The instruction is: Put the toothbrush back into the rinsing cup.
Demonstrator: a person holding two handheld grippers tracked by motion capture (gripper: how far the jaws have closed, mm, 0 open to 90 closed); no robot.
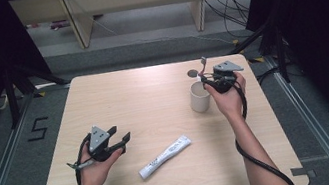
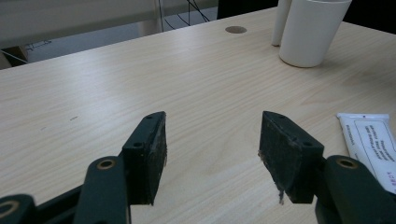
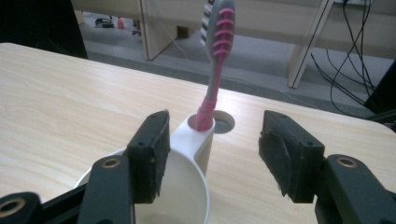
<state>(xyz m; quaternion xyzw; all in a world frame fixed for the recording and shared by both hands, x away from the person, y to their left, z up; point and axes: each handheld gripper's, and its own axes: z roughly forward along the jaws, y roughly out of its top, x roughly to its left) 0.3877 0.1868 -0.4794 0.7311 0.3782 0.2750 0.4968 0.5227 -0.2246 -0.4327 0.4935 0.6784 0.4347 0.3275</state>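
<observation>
A white cup (image 1: 199, 98) stands at the right of the table, with a narrow holder tube on its side. A pink and grey toothbrush (image 3: 215, 56) stands upright in that tube, head up. My right gripper (image 3: 212, 140) hangs open just over the cup's near rim, its pads on either side of the brush handle without touching it. A white toothpaste tube (image 1: 165, 156) lies flat near the front middle. My left gripper (image 1: 119, 133) is held open above the front left of the table with nothing between its jaws. The cup (image 2: 310, 32) and the tube (image 2: 371, 144) lie ahead of it to the right.
The pale wooden table (image 1: 127, 93) has a round cable hole (image 1: 192, 73) just behind the cup. Black curtains hang at both sides. Beyond the far edge are desk legs and loose cables on the floor.
</observation>
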